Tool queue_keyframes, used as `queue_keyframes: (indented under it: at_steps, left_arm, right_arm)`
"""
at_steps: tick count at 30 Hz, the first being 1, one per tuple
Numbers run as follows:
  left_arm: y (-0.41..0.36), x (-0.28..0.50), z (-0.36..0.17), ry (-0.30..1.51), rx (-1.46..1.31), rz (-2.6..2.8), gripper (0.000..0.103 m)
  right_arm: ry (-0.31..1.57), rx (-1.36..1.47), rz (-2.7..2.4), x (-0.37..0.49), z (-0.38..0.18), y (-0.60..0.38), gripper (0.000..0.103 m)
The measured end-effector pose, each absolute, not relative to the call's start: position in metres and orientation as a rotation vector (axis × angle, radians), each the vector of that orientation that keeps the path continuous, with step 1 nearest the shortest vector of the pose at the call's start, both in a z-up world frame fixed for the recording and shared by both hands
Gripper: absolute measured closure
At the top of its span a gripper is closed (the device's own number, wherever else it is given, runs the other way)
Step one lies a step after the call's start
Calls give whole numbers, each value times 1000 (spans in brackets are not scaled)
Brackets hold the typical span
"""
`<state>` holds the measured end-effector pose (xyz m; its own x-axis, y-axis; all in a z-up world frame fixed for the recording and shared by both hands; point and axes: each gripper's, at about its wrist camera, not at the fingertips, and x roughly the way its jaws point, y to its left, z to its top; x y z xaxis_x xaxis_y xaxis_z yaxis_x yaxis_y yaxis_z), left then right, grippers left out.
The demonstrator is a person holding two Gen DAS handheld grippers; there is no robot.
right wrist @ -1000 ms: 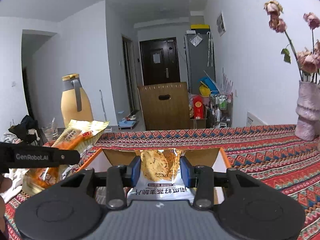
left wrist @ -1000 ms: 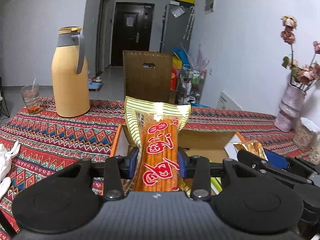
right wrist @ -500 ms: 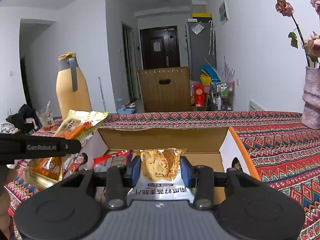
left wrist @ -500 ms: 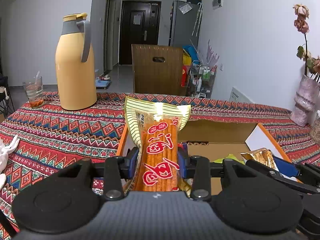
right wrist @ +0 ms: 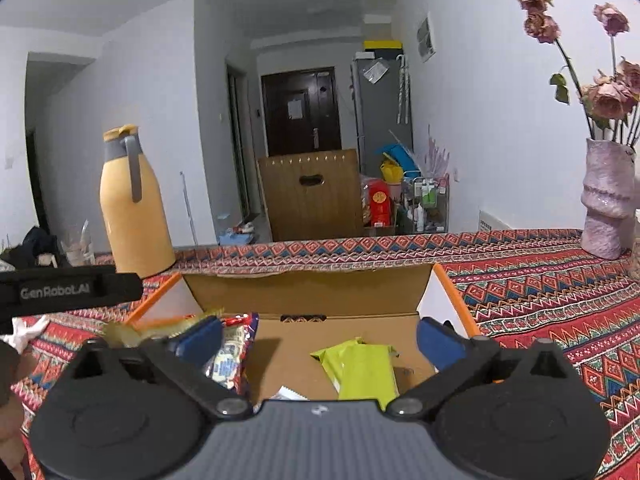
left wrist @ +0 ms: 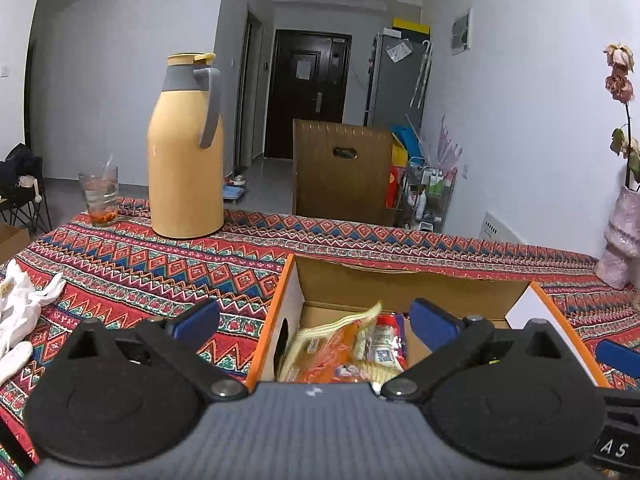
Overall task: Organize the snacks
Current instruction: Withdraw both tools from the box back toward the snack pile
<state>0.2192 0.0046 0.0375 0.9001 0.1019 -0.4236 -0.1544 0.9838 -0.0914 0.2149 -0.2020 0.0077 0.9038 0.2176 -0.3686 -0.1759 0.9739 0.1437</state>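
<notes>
Both claws just sprang open; snack packets point(left wrist: 336, 346) below, inside box point(left wrist: 276, 320).

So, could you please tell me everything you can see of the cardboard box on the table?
The cardboard box is open-topped, brown corrugated inside, white outside with orange edges, and has a slot handle cut into its far wall. It sits upright on the patterned tablecloth. Inside lie a green packet, an orange stick-snack packet and a blue-and-white packet. Nothing grips the box.

White walls point(left wrist: 520, 92), dark door point(left wrist: 310, 92), grey fridge point(right wrist: 382, 108), patterned tablecloth point(left wrist: 140, 264).
</notes>
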Motion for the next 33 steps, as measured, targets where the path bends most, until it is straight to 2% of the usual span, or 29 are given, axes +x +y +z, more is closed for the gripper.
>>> queue_keyframes:
  at_steps: [11,22,33]
  left_arm:
    - [5,214,40,438,-127,124,0]
    - [3,189,69,381,-129,99,0]
    - [8,143,91,387,-103,101,0]
  right_arm:
    - [387,116,190,210,10,-204,0]
    - [343,110,175,196,31,-206,0]
    - [296,102,176,144,54,-220,0]
